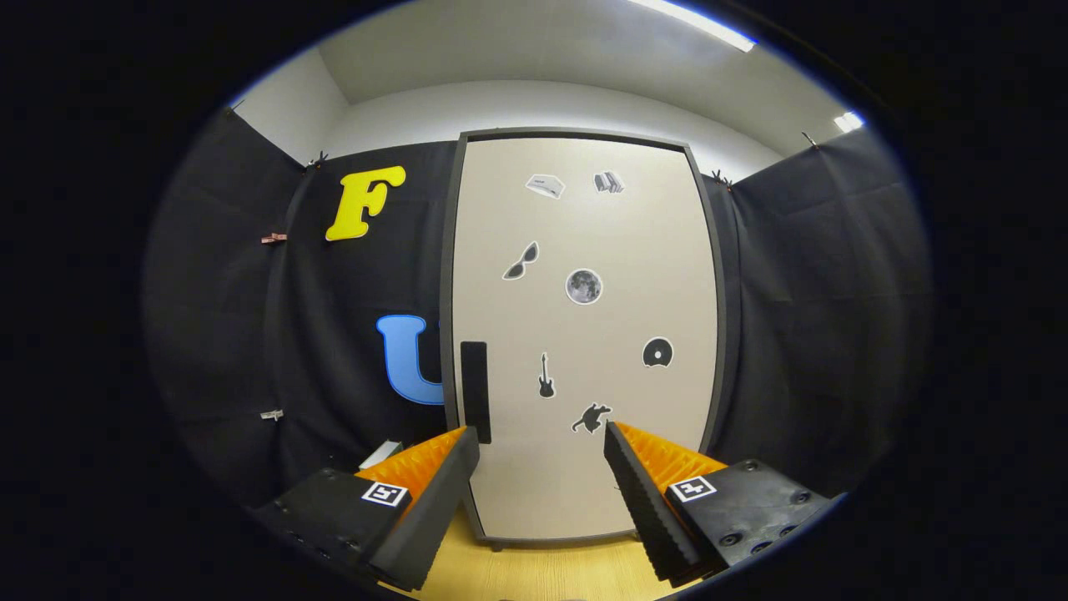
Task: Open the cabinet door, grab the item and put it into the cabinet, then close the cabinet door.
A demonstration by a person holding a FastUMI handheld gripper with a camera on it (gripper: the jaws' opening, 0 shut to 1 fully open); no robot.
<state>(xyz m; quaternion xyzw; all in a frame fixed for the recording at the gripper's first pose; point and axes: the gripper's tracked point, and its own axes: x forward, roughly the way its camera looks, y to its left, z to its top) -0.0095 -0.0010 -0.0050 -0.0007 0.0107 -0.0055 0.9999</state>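
2 tool point(541, 441) fingers apart, facing shut cabinet door point(584, 334); handle point(475, 391) seemingly untouched.

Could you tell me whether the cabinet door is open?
No, the cabinet door sits flush in its frame, beyond the open, empty tongs.

Light wood bench point(534, 572) carries upright cabinet point(584, 334), door closed; small white item point(380, 455) lies left of it. Tongs point(542, 442) spread apart.
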